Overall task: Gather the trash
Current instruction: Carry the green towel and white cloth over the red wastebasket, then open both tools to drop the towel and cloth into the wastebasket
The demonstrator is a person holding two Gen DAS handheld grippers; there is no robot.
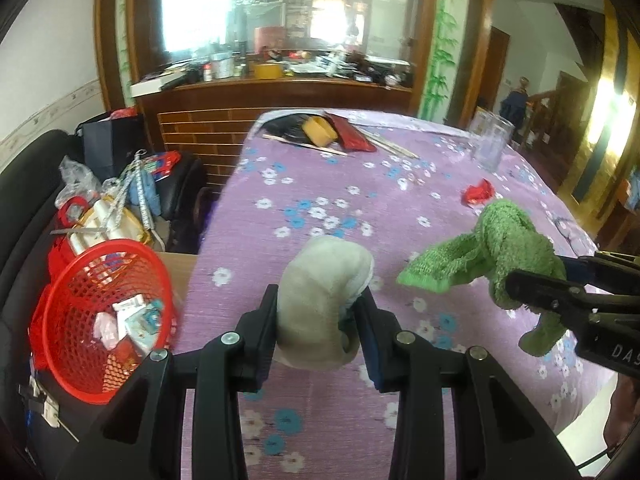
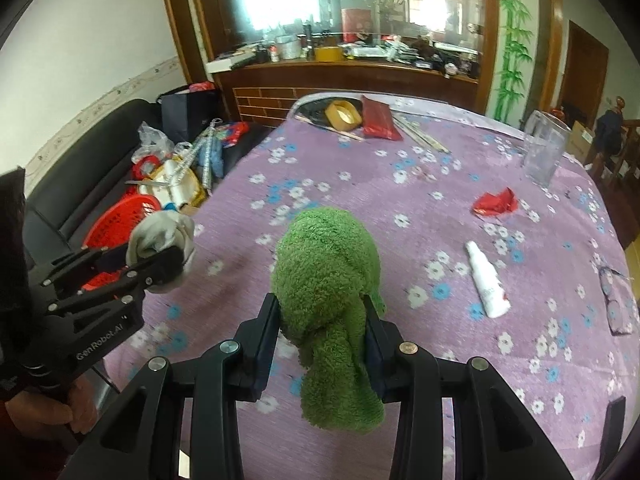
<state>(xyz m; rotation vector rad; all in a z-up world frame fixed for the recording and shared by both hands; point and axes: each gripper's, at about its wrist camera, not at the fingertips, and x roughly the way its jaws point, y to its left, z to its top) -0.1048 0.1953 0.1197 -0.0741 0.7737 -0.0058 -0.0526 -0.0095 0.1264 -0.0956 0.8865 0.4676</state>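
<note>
Leftward of the purple floral tablecloth [image 1: 320,200], the tilted red mesh basket [image 1: 76,320] holds white packets and wrappers. Beside it, the left gripper [image 1: 318,316] clamps a crumpled grey-white cloth [image 1: 320,300], standing upright.

From the right wrist, the right gripper [image 2: 322,324] pinches a fuzzy green towel [image 2: 326,280] above that tablecloth, hanging lengthwise downward.

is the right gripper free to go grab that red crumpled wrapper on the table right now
Probably not yet. The right gripper is shut on the green towel, so its jaws are full. The path to the red wrapper looks clear across the tablecloth.
</note>
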